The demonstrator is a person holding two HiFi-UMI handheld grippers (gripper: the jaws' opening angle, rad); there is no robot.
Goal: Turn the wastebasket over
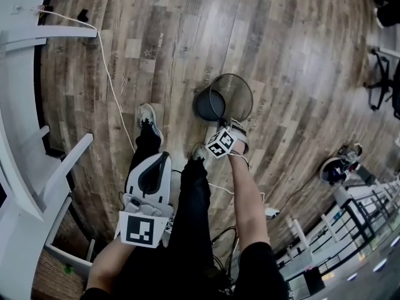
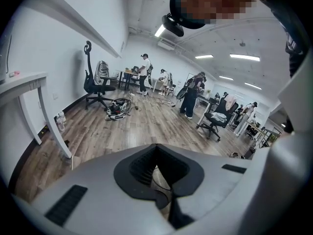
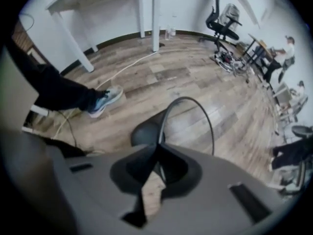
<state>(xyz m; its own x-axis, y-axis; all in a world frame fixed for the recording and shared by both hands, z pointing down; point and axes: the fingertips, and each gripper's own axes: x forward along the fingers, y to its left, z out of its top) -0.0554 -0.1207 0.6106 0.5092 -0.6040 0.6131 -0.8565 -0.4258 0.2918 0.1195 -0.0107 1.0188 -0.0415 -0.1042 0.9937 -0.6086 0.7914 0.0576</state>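
Observation:
A black mesh wastebasket (image 1: 212, 104) stands tilted on the wood floor, and I look into its round mouth from above. My right gripper (image 1: 224, 122) points straight down at the near side of its wire rim (image 1: 242, 87), with the marker cube just behind it. In the right gripper view the thin rim (image 3: 196, 103) runs into the right gripper (image 3: 158, 150), whose jaws are shut on it, and the dark basket base (image 3: 145, 133) lies beyond. My left gripper (image 1: 156, 166) hangs over my left leg, away from the basket. Nothing is in the left gripper (image 2: 156, 148), whose tips meet.
A white desk (image 1: 22, 111) runs along the left, and a white cable (image 1: 111, 83) trails over the floor beside it. My shoes (image 1: 148, 119) stand just short of the basket. An office chair (image 1: 382, 74) and a white rack (image 1: 350, 220) are at the right. People and chairs (image 2: 98, 84) fill the far room.

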